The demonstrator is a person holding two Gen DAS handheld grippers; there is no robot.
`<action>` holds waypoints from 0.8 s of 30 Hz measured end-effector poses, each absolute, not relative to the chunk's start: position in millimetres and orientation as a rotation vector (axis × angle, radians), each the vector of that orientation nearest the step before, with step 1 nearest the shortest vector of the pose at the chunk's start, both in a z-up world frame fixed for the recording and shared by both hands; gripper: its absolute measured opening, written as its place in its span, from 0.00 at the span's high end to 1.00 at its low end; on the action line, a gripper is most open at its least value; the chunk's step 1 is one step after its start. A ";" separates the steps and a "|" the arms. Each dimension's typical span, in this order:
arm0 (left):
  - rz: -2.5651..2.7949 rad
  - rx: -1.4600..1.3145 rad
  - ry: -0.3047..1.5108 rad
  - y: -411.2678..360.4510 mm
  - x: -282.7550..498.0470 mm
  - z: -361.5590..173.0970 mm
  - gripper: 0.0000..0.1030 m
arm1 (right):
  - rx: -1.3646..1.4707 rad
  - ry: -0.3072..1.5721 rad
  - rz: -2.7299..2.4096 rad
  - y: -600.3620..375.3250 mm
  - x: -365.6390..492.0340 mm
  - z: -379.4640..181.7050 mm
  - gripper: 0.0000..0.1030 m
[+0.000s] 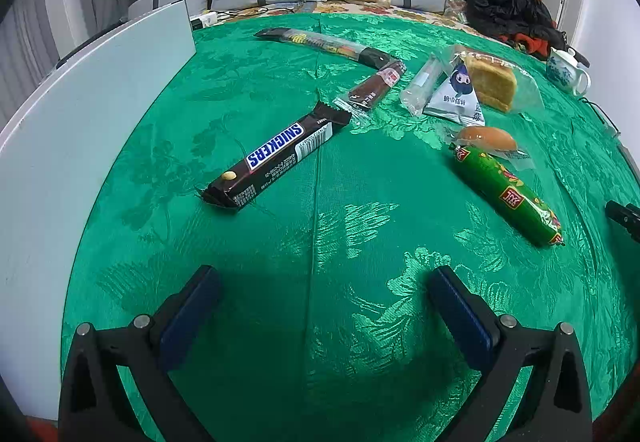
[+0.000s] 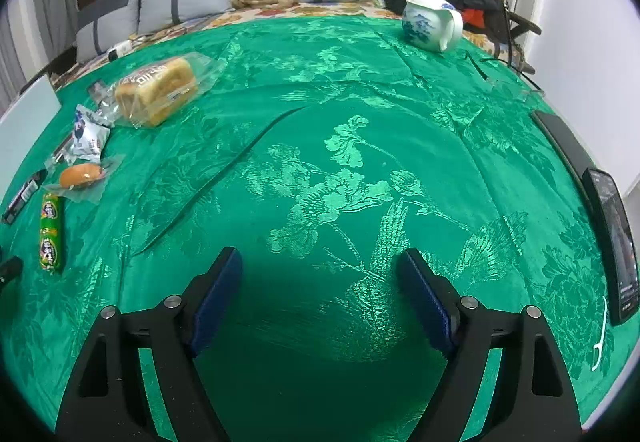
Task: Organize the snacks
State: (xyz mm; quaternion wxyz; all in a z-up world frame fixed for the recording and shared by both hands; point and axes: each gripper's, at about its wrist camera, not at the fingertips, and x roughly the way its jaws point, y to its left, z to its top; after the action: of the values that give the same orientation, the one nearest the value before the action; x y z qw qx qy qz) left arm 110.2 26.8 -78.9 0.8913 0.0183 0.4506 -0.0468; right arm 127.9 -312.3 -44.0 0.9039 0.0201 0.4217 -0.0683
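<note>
Seven snacks spread on green tabletop (image 1: 320, 242): one Snickers bar (image 1: 276, 159), one long dark stick pack (image 1: 324, 41), one small brown bar (image 1: 374, 87), one clear tube pack (image 1: 422, 83), one triangular pouch (image 1: 454, 97), one wrapped cake (image 1: 492, 81), one bun (image 1: 486, 139), plus green sausage (image 1: 508, 195). Teapot (image 2: 432, 21) far side, phone (image 2: 612, 238) at right edge. Left hand-held gripper (image 1: 320, 298) agape, empty; right hand-held gripper (image 2: 318, 282) likewise wide apart, nothing between.

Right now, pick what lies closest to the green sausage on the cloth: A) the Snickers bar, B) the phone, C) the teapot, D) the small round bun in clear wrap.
D: the small round bun in its clear wrap lies right at the upper end of the green sausage; the Snickers bar lies well apart.
</note>
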 end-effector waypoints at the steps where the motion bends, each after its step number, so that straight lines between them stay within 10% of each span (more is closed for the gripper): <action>1: -0.095 0.038 0.935 27.1 109.8 -78.6 0.00 | 0.041 0.872 -0.140 -312.6 128.1 -43.9 0.18; 24: -0.095 0.034 0.934 27.5 109.8 -78.4 0.00 | 0.032 0.917 -0.120 -311.9 142.7 -43.7 0.10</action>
State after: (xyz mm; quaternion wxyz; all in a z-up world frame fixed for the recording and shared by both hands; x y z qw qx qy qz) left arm 109.8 27.5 -78.4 0.8916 0.0165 0.4502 -0.0457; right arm 142.7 -311.9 -43.7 0.8949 0.0154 0.4421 -0.0580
